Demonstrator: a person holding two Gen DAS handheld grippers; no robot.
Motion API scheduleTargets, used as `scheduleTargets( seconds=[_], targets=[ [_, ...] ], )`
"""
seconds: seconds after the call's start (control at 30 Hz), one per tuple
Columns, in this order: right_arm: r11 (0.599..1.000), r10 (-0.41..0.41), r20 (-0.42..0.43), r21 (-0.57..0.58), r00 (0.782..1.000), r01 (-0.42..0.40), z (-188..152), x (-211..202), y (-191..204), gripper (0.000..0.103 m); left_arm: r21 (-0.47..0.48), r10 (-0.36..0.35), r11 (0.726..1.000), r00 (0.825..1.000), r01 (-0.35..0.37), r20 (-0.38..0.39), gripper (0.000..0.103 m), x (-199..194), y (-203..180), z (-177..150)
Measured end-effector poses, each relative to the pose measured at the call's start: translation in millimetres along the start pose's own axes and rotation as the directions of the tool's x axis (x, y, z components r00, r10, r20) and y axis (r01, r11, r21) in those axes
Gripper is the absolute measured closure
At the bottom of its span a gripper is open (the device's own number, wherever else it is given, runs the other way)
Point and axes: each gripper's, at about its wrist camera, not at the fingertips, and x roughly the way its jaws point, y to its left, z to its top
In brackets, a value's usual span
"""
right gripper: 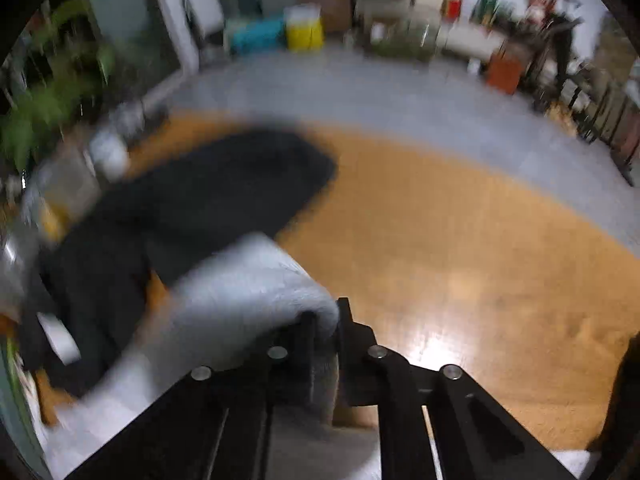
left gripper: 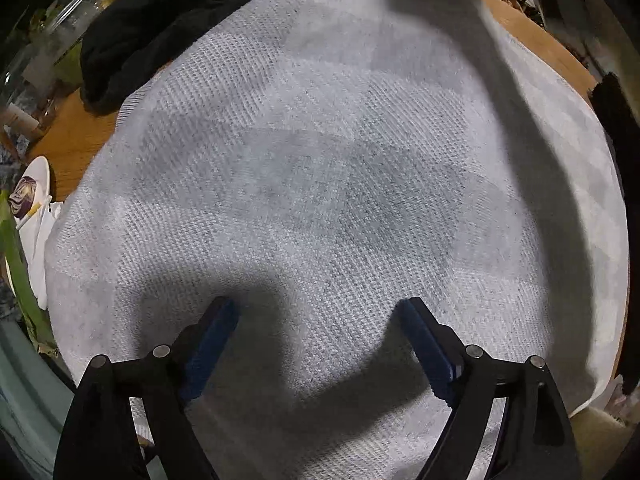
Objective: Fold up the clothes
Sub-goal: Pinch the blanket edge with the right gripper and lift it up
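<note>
dim indoor light, fisheye edges bowed and dark, right wrist view motion-blurred, glare on table point(right gripper: 440, 344)

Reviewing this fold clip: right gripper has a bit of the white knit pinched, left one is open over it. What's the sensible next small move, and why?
Probably carry the right gripper across to lay its pinched edge of the white knit garment over the flat part. The left gripper hangs open above the spread cloth, holding nothing, and could press down to steady it. The wooden table beside it is bare.
</note>
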Motion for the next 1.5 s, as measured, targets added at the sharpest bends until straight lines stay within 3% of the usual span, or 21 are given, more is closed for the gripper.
scheduleTargets(
  seconds=[0.1,0.2,0.27,0.33,0.43,0.53,0.6,0.67,0.73,0.8,0.87,0.97,1.03,1.1,1.17,1.23,1.3,1.33,1.37,1.47,1.5],
  targets=[
    [0.984,-0.077,0.212,-0.139,0.974,0.108,15.4,-49.6,22.3,0.094,0.004,-0.008,1.0,1.0,0.008,0.014,0.016,-5.8,5.8,-9.5],
    [0.91,-0.129,0.372,-0.324,0.919,0.259,5.6,-91.7,48.6,0.094,0.001,-0.013,1.0,1.0,0.013,0.019,0.016,-10.1,11.1,-17.5],
    [0.914,-0.078,0.397,-0.338,0.914,0.225,-4.8,-117.6,44.2,0.094,0.001,-0.015,1.0,1.0,0.015,0.022,0.016,-12.6,14.3,-22.8],
    [0.933,0.02,0.401,-0.336,0.916,0.126,-25.2,-156.0,30.3,0.094,-0.005,-0.025,1.0,0.999,0.025,0.025,0.016,-14.9,19.1,-28.5],
    [0.933,0.185,0.304,-0.353,0.935,-0.07,-81.3,-207.9,1.6,0.094,-0.048,-0.074,0.996,0.997,0.075,0.036,0.016,-17.6,30.2,-33.6],
    [0.909,0.275,0.114,-0.354,0.955,-0.22,-156.3,-229.0,-21.6,0.093,-0.12,-0.155,0.98,0.986,0.161,0.056,0.016,-19.4,43.6,-30.9],
    [0.893,0.313,-0.047,-0.326,0.949,-0.311,-214.8,-231.6,-35.3,0.093,-0.181,-0.222,0.956,0.973,0.23,0.066,0.016,-22.3,59.9,-34.2],
    [0.893,0.346,-0.238,-0.212,0.907,-0.396,-274.5,-218.1,-47.4,0.088,-0.222,-0.265,0.936,0.962,0.274,0.068,0.016,-21.4,71.4,-37.8],
    [0.891,0.387,-0.4,-0.07,0.83,-0.449,-325.0,-201.7,-58.9,0.069,-0.226,-0.276,0.932,0.959,0.282,0.061,0.016,-20.7,76.2,-42.0],
    [0.885,0.435,-0.449,0.053,0.781,-0.462,-346.1,-200.9,-75.9,0.064,-0.196,-0.257,0.945,0.965,0.261,0.045,0.016,-22.5,75.4,-46.4],
    [0.891,0.445,-0.387,0.106,0.808,-0.441,-337.1,-215.7,-99.1,0.057,-0.148,-0.204,0.967,0.979,0.205,0.024,0.016,-23.4,68.9,-51.2],
    [0.932,0.362,-0.215,0.096,0.907,-0.349,-293.7,-235.1,-125.0,0.028,-0.084,-0.121,0.989,0.993,0.121,0.002,0.016,-24.3,59.4,-59.4],
    [0.957,0.291,-0.167,0.07,0.942,-0.283,-260.3,-224.3,-132.0,0.014,-0.042,-0.065,0.997,0.998,0.065,-0.009,0.013,-25.0,53.2,-65.0],
    [0.976,0.217,-0.184,0.057,0.959,-0.21,-230.4,-191.9,-136.9,0.014,0.002,-0.009,1.0,1.0,0.009,-0.018,0.011,-25.6,47.0,-70.5],
    [0.984,0.175,-0.255,0.071,0.951,-0.162,-210.2,-149.9,-138.7,0.015,0.02,-0.008,1.0,0.999,0.009,-0.032,0.01,-25.5,48.4,-75.4],
    [0.976,0.197,-0.349,0.157,0.916,-0.15,-203.2,-106.9,-143.7,0.033,0.025,-0.005,1.0,0.999,0.006,-0.04,0.009,-25.5,49.7,-79.9],
    [0.955,0.259,-0.396,0.239,0.881,-0.174,-204.3,-77.1,-143.1,0.042,0.02,0.0,1.0,0.999,0.001,-0.05,0.008,-27.9,53.7,-84.7],
    [0.955,0.27,-0.399,0.23,0.876,-0.19,-206.5,-69.5,-135.8,0.042,0.018,0.002,1.0,0.998,-0.001,-0.055,0.008,-29.1,55.7,-87.2],
    [0.965,0.241,-0.398,0.199,0.885,-0.173,-209.9,-67.5,-129.6,0.042,0.017,0.004,1.0,0.998,-0.003,-0.06,0.007,-28.9,56.3,-88.9],
    [0.988,0.145,-0.374,0.111,0.916,-0.111,-219.7,-69.1,-113.9,0.065,0.009,0.005,1.0,0.997,-0.004,-0.077,0.007,-29.4,59.5,-94.7],
    [0.982,0.176,-0.357,0.125,0.918,-0.14,-222.5,-77.6,-113.8,0.081,-0.008,-0.017,1.0,0.996,0.016,-0.087,0.007,-32.7,63.3,-98.1]
  ],
)
